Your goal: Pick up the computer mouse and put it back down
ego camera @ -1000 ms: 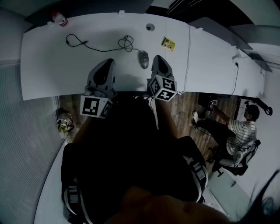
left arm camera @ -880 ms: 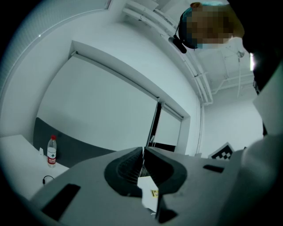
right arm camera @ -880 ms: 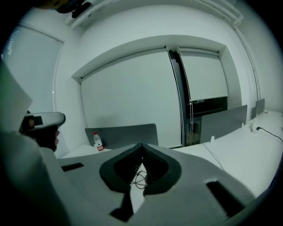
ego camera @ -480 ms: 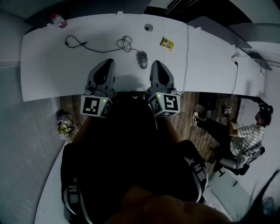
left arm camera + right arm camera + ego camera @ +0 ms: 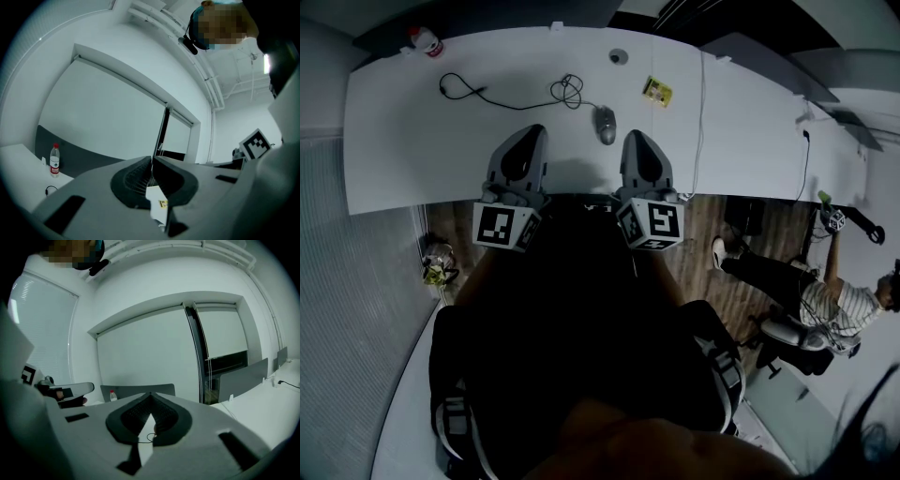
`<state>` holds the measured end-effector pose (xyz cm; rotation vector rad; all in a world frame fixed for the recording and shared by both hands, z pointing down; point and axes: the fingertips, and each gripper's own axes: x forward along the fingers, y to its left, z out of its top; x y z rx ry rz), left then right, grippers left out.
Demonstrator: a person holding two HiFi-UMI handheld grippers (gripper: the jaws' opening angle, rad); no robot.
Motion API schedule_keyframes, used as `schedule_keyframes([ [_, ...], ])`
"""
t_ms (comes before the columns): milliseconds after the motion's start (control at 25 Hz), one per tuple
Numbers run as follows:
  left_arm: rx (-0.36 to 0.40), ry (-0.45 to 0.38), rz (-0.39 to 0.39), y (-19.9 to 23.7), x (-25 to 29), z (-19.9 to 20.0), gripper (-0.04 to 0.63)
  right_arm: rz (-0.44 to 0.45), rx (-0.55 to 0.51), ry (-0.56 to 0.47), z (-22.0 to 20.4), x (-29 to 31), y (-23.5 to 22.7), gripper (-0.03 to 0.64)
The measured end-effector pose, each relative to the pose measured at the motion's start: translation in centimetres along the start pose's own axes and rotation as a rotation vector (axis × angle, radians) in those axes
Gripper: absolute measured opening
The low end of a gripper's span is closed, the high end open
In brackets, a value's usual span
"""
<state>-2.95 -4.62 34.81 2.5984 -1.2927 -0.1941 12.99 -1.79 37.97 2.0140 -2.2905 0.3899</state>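
Note:
The grey computer mouse lies on the white table, its black cable coiled behind it. My right gripper hovers just right of the mouse and nearer to me, apart from it. Its jaws are shut with nothing between them; in the right gripper view the gripper has its tips meeting. My left gripper hangs left of the mouse over the table's near part. In the left gripper view this gripper is also shut and empty. Neither gripper view shows the mouse.
A bottle stands at the table's far left corner. A yellow card, a small round fitting and a white cable lie right of the mouse. A person sits on a chair to the right, beyond the table edge.
My right gripper has lifted and drawn back toward me from beside the mouse. The mouse and the left gripper have stayed put. The person at the right has shifted.

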Motion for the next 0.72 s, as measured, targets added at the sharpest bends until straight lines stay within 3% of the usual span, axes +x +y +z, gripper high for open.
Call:
schedule_keyframes([
  [720,-0.017,-0.004,-0.002,-0.40,-0.90,-0.01,0.011,0.008,0.004,-0.001,-0.88,-0.56,0.39,0.000],
])
